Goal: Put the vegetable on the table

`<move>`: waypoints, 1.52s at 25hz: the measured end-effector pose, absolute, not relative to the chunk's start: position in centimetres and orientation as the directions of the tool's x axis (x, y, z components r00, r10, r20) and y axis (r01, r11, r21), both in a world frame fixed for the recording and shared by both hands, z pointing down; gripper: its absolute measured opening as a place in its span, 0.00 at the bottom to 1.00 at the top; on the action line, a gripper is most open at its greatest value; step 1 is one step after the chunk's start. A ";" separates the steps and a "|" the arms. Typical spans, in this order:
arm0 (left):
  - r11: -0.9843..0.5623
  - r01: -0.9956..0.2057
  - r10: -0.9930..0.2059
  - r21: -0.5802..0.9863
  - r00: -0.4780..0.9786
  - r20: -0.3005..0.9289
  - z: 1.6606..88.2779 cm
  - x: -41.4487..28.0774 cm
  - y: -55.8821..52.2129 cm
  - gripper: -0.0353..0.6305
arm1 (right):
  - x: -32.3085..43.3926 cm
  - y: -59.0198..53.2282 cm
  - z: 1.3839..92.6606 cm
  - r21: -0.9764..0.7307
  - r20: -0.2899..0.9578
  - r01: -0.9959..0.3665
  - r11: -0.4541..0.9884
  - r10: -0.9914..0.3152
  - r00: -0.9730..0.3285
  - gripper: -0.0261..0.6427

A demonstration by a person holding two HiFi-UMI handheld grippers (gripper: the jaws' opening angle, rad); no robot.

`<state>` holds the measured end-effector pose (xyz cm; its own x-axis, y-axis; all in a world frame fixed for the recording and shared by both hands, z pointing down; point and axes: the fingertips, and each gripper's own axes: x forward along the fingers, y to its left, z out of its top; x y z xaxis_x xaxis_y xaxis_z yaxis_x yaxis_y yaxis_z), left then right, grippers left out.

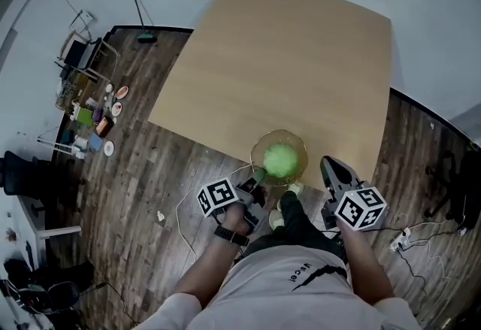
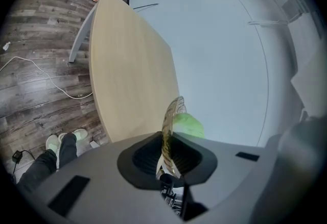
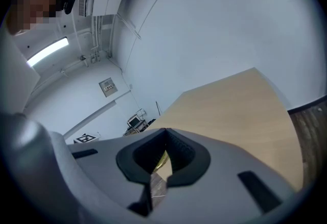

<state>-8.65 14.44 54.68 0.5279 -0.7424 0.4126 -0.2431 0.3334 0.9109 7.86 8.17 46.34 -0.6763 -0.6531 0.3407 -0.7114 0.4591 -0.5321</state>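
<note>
Far left on the floor, a cluster of small dishes (image 1: 105,119) is seen, well apart from the action and of no part in the task.

The left gripper (image 1: 259,174) (image 2: 166,154) is clamped on the near rim of a glass bowl (image 1: 299,142) (image 2: 171,116). The jaws are closed down to the thickness of the glass, with the rim pinched between them. The rim is gripped rather than the contents, likely so that bowl and load can be carried as one.

The vegetable (image 1: 282,161) (image 2: 188,125), a pale green lump, is lying inside the bowl, not touched by either gripper. The bowl is seen over the near edge of the table (image 1: 285,58) (image 2: 127,75). Whether it is resting on the wood or held just above cannot be told. The tabletop beyond is bare.

The right gripper (image 1: 331,169) (image 3: 163,154) is held just beside the bowl on its right, apart from it. Its jaws are closed tip to tip with nothing gripped; only a sliver of yellow-green is seen through the gap behind the tips. It is judged to be parked as a spare, close enough to steady the bowl or take the vegetable out.

The task is judged not done: the vegetable is in the bowl, not on the table itself.
</note>
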 end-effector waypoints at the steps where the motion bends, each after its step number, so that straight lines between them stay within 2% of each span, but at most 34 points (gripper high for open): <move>1: 0.334 -0.244 -0.739 0.911 0.532 0.413 54.9 -8.7 13.5 0.12 | 7.7 7.1 46.6 -0.536 0.340 -0.710 0.456 -0.653 -0.676 0.06; 11: 0.357 -0.254 -0.742 0.899 0.508 0.438 57.1 -9.4 5.0 0.13 | 7.0 -1.6 48.2 -0.565 0.356 -0.700 0.437 -0.637 -0.684 0.06; 20: 0.371 -0.265 -0.725 0.890 0.517 0.456 60.9 -11.8 -0.4 0.13 | 5.3 -4.7 50.6 -0.552 0.414 -0.746 0.373 -0.653 -0.634 0.06; 38: 0.403 -0.267 -0.663 0.875 0.575 0.480 67.8 -11.8 -6.9 0.16 | 2.7 -10.2 56.3 -0.560 0.478 -0.773 0.297 -0.646 -0.595 0.06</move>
